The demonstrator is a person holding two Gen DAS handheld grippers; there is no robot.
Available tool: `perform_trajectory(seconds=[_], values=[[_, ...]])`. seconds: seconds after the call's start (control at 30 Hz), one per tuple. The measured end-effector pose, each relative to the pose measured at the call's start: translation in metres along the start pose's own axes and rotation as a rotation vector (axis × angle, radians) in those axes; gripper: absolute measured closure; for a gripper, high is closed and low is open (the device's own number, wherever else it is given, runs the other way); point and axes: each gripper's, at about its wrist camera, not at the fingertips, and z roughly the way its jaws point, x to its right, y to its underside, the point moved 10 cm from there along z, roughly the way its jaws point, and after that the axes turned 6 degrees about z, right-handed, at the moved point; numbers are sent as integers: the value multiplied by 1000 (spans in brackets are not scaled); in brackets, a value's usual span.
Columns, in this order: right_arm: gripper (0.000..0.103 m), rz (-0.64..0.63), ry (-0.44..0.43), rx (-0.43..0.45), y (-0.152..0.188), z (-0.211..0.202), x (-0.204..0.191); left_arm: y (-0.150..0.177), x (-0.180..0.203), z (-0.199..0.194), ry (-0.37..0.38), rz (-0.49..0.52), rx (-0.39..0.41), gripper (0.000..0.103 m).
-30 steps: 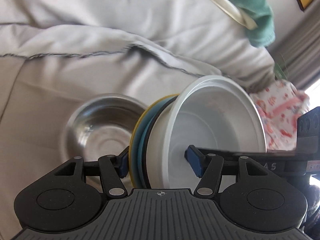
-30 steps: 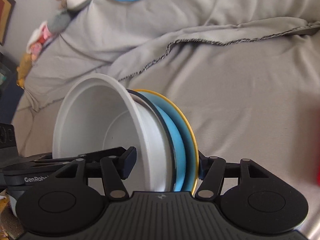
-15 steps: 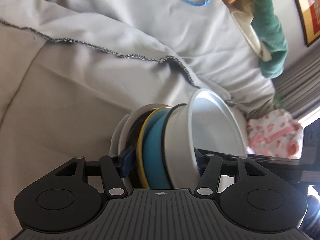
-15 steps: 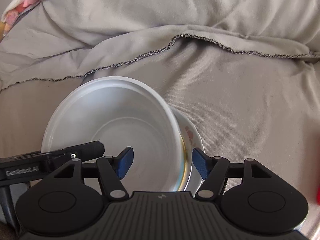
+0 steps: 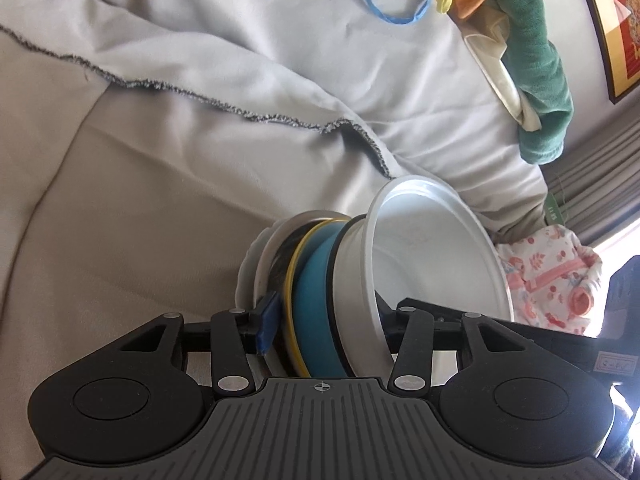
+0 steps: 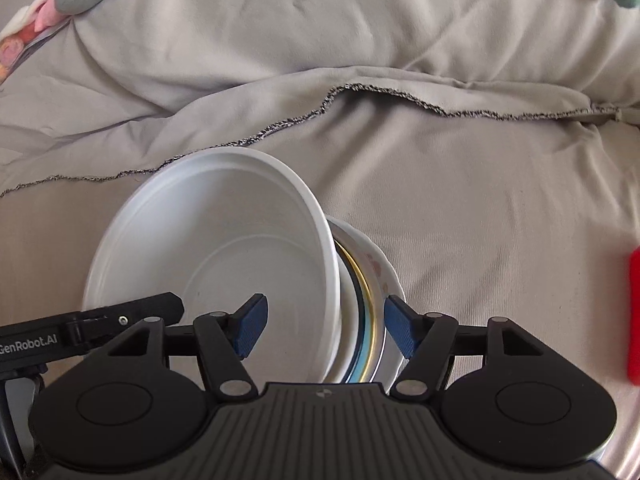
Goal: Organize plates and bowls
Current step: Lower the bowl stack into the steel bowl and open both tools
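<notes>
A nested stack of dishes stands tilted on the grey bedsheet: a white bowl (image 5: pixel 424 256) on top, then a blue dish (image 5: pixel 316 300), a yellow-rimmed dish (image 5: pixel 294 280), a steel bowl and a white floral plate (image 6: pixel 378 268) beneath. My left gripper (image 5: pixel 324 324) is shut on the stack, one finger outside, the other hidden inside the white bowl (image 6: pixel 224 248). My right gripper (image 6: pixel 324 324) is open, its blue pads straddling the stack's rim without touching.
Rumpled grey sheets with a dark stitched hem (image 6: pixel 360 92) surround the stack. A blue ring (image 5: pixel 392 4), green cloth (image 5: pixel 536 60) and patterned fabric (image 5: pixel 548 276) lie at the back. A red object (image 6: pixel 634 316) lies at the right edge.
The stack went down onto the steel bowl and floral plate. My right gripper let go and opened; my left stayed clamped.
</notes>
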Motion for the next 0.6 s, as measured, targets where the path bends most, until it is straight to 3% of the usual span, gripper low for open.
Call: perform_trajectory(seconds=[0.13,0.23,0.33,0.43,0.6], values=[[37,40,3,11,1,-3,7,3,9,6,-53,52,23,49],[37,60,0,25,1,-9,9,3,6,0,-18,31,5,49],[37,49,0,41,1,-15,8,-6,3,-16,-30,20,78,59],[37,50,1,37,2,-15,7,-9,17,-32,32,53,123,63],[38,46,2,24,8,-15,2,-6,11,-26,24,28,94,63]])
